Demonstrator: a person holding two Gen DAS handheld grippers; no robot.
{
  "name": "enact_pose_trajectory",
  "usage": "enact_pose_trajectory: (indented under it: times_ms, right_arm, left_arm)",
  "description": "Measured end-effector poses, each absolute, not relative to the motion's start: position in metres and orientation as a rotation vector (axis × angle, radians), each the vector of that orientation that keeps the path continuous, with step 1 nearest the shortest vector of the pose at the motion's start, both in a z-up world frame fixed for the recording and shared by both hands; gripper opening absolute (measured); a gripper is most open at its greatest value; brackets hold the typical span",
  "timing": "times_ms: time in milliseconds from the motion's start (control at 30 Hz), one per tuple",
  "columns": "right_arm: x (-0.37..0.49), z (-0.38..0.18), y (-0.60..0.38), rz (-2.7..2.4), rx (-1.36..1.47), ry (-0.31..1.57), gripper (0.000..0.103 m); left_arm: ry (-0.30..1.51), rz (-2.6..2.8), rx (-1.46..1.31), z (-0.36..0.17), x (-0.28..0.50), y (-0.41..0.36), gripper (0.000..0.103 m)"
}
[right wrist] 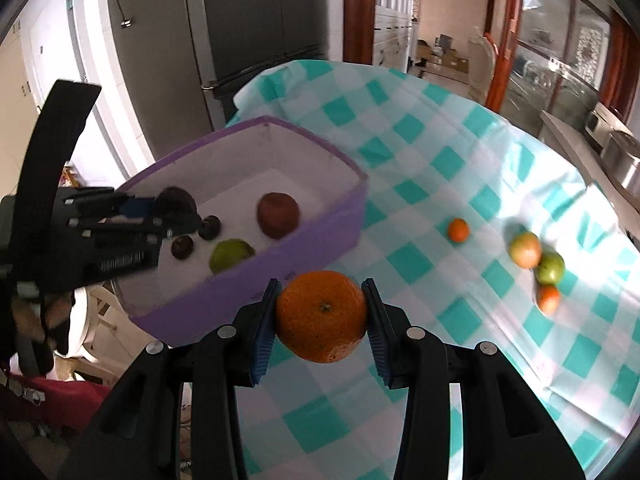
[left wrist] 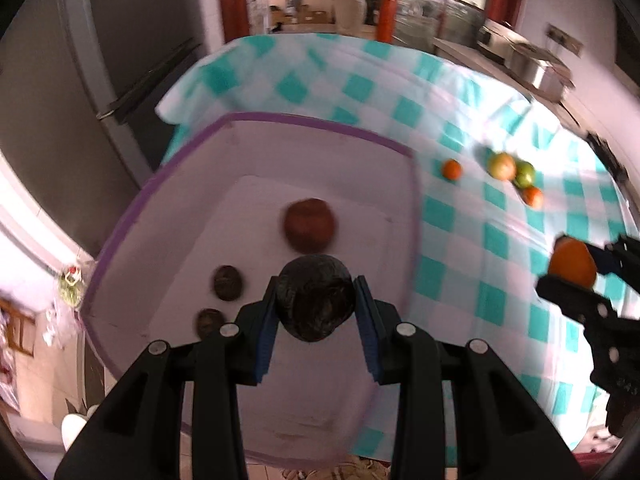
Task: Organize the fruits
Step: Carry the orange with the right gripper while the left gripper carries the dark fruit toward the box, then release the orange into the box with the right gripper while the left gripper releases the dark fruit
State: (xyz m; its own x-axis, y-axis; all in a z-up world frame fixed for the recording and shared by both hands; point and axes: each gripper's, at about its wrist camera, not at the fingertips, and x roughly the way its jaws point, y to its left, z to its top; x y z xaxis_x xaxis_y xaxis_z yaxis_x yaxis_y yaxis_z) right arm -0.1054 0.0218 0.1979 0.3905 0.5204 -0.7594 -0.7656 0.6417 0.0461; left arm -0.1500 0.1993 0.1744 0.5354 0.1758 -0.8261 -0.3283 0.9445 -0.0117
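My left gripper (left wrist: pixel 316 304) is shut on a dark avocado (left wrist: pixel 316 300) and holds it above the inside of the purple-rimmed white box (left wrist: pixel 320 124). In the box lie a red apple (left wrist: pixel 309 224) and two small dark fruits (left wrist: pixel 228 282); a green fruit (right wrist: pixel 230 254) shows only in the right wrist view. My right gripper (right wrist: pixel 322 316) is shut on a large orange (right wrist: pixel 322 316), held over the checkered cloth beside the box's near wall (right wrist: pixel 256 280). The left gripper also shows in the right wrist view (right wrist: pixel 160 212). Loose fruits lie on the cloth: a small orange (right wrist: pixel 458 230) and a cluster of three (right wrist: pixel 538 262).
The table carries a teal-and-white checkered cloth (right wrist: pixel 420 128). A dark refrigerator (right wrist: pixel 256 20) stands behind the box. Steel pots (left wrist: pixel 536 68) sit on a counter at the far right. A white chair (right wrist: pixel 92 312) stands below the table's left edge.
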Motion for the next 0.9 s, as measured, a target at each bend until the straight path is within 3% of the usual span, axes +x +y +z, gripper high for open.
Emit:
enact_pose_trajectory:
  times_ms: [300,533,900]
  right_arm:
    - [-0.102,0.197,0.104,0.917,-0.275,0.882,0.041]
    - [-0.109,0.161,0.174,0.990,-0.267,1.022,0.041]
    - [-0.149,0.087,0.252,1.024,-0.729,1.238,0.041]
  left_arm:
    - [1.017,0.282,-0.150,0.175,-0.133,0.290,0.037]
    - [1.143,0.231,-0.140,0.134,-0.116,0.350,0.037]
    - [1.194,0.041,0.016,0.107,-0.060,0.341,0.037]
